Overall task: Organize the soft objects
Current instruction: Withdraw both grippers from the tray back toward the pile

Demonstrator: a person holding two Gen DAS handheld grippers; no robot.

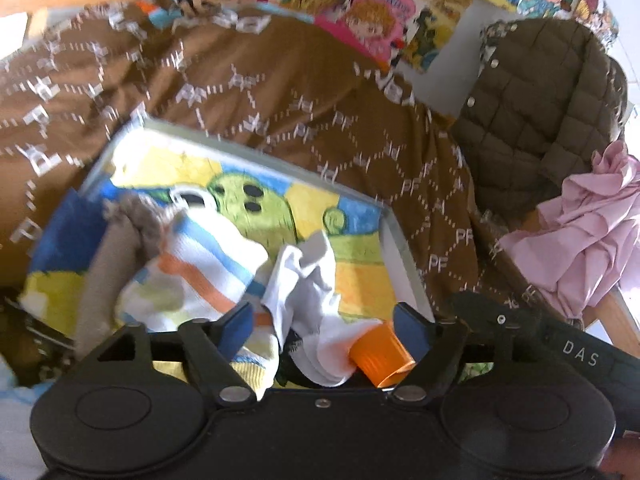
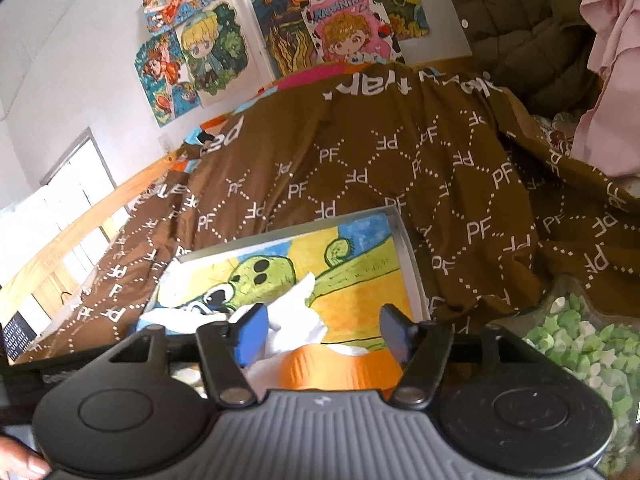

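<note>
A: Well, both claws stand open with nothing clamped. The left gripper (image 1: 324, 322) has its blue pads spread wide at the bottom middle of its view, and the white sock (image 1: 308, 280) lies loose between and above them, no pad pressing on it. The right gripper (image 2: 316, 330) is open too; white cloth and the orange cup (image 2: 332, 372) sit low between its fingers, untouched as far as I can see.

B: Where's the rest of the soft stuff?

A: Lower left of the left wrist view: a striped sock (image 1: 192, 268) and a grey sock (image 1: 108, 272) heaped on the cactus-picture tray (image 1: 404, 248), which rests on the brown bedspread (image 1: 280, 80). The white sock is crumpled just right of the striped one, its lower end against the orange cup (image 1: 380, 356).

B: How will they handle?

A: Light, limp, no stiffness, I'd judge. A pinch will hold, but the rest will dangle and may drag a neighbour along. I'd take the white sock at its bunched upper fold, away from the cup, which looks light enough to tip or roll.

B: And the striped one?

A: Grip the thick folded middle, not a thin edge that could slip out.
</note>
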